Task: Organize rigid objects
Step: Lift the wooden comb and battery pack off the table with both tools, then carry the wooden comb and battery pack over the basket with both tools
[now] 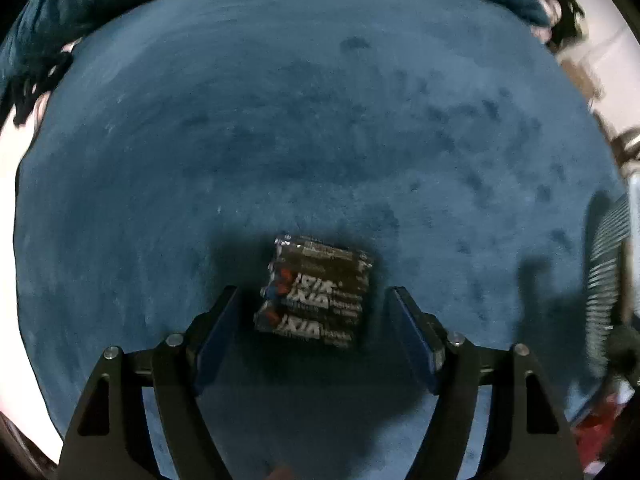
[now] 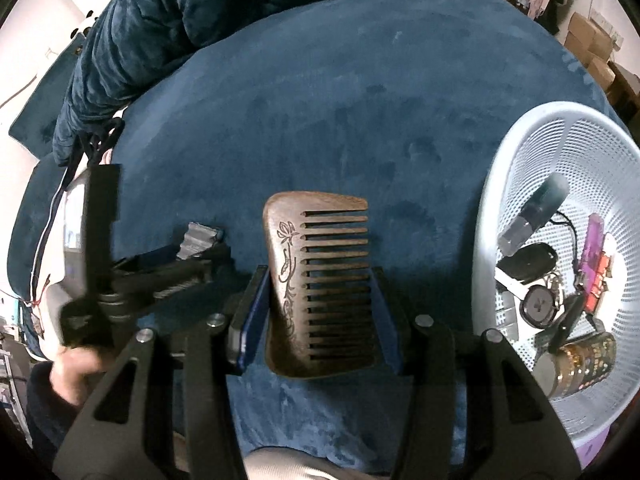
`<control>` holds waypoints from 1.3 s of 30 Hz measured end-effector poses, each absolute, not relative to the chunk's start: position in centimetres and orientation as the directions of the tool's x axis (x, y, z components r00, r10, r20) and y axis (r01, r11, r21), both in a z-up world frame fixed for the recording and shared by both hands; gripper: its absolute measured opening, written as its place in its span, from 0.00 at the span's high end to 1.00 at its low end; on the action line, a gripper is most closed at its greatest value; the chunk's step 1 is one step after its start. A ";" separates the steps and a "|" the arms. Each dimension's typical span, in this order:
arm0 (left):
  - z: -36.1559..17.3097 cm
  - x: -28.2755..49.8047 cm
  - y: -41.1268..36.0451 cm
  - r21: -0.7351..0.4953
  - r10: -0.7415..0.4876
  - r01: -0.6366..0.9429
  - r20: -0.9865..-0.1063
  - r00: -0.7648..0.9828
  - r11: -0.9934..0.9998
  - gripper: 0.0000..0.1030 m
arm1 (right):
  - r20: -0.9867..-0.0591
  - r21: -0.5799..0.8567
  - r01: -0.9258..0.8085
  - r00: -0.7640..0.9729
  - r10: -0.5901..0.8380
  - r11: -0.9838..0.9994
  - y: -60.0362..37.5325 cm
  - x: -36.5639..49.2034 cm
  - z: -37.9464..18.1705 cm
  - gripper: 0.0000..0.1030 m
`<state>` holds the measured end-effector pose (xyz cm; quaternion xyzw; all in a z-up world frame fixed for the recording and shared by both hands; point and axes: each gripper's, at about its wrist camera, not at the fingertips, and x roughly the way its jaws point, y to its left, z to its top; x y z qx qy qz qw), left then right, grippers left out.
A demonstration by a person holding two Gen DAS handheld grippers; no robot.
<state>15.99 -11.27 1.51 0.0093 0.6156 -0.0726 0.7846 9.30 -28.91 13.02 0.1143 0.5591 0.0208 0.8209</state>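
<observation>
**Comb in hand, batteries between open jaws**

The blue cloth point(image 2: 320, 80) covers nearly everything I look down on, plush and dented with old marks. At 3 o'clock in my right view sits the white basket point(image 2: 532, 132), perforated, already holding small odds and ends I can't all name: a watch-like dial, a dark bottle, a gold-patterned roll.

My right gripper point(image 2: 316, 304) is clamped on the wooden comb point(image 2: 320, 280), one pad on its carved spine, the other against the tooth tips, the comb running toward 12 o'clock. I judge it stiff and light, smooth enough to slide if I loosen. The spine is the sound place to press; the teeth are thin and could snap under a hard squeeze, so I'd keep the pressure modest on the way to the basket.

My left gripper point(image 1: 312, 300) stands open, pads clear of the battery pack point(image 1: 316, 292), which lies flat on the cloth between them, slightly toward the left finger. In the right view that gripper shows at 9 o'clock, blurred.

The pack looks like several cells shrink-wrapped side by side: dense for its size, rigid, with a glossy film that I expect to be slippery. I'd close across the two long flanks at mid-length, low and square, so it can't pivot.
</observation>
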 end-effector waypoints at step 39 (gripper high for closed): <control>13.2 6.0 -11.8 -0.177 -0.213 0.124 -0.881 0.423 0.976 0.46 | -0.865 0.241 0.161 0.482 0.136 0.957 -32.9 3.0 17.7 0.52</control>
